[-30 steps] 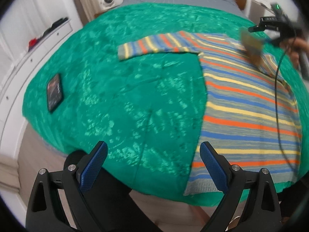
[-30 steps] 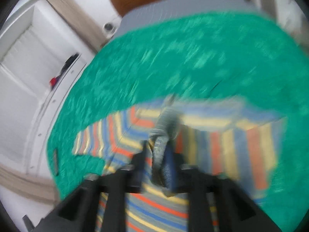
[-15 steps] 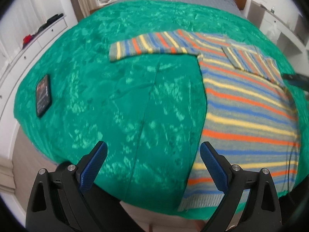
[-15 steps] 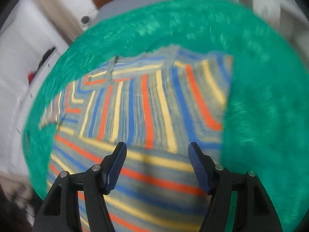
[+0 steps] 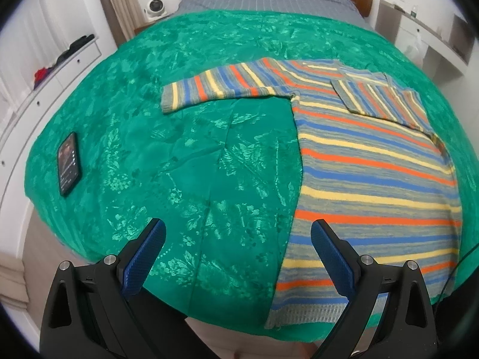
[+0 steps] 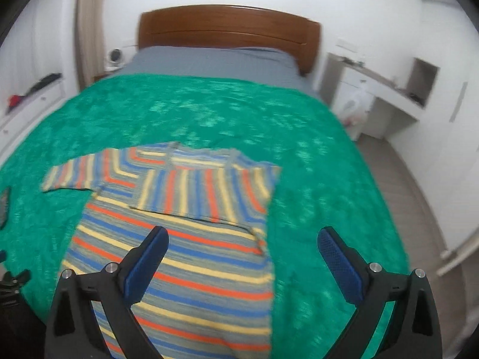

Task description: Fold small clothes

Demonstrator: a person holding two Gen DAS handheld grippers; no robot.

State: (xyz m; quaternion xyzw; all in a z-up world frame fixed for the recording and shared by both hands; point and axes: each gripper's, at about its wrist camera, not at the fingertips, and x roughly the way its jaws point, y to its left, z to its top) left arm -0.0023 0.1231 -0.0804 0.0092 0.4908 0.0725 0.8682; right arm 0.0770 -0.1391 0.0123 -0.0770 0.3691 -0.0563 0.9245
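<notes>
A striped sweater (image 5: 374, 161) in blue, orange, yellow and grey lies flat on the green bedspread (image 5: 185, 155). Its left sleeve (image 5: 215, 88) stretches out sideways. Its right sleeve (image 5: 380, 97) is folded across the chest. My left gripper (image 5: 238, 240) hangs open above the near edge of the bed, just left of the sweater's hem, holding nothing. In the right wrist view the sweater (image 6: 185, 239) lies below and ahead with the folded sleeve (image 6: 206, 194) on top. My right gripper (image 6: 242, 252) hovers over the sweater's right edge, its jaws opening wide with nothing between them.
A black phone (image 5: 69, 164) lies on the bedspread at the left. A wooden headboard (image 6: 227, 34) and grey sheet (image 6: 209, 62) are at the far end. White drawers (image 5: 45, 83) run along the left, a white desk (image 6: 386, 89) on the right, and bare floor (image 6: 419, 209) beside the bed.
My right gripper let go of the right sleeve, which now lies folded over the chest, then pulled back and up and spread wide. The left gripper has barely shifted and stays open.
</notes>
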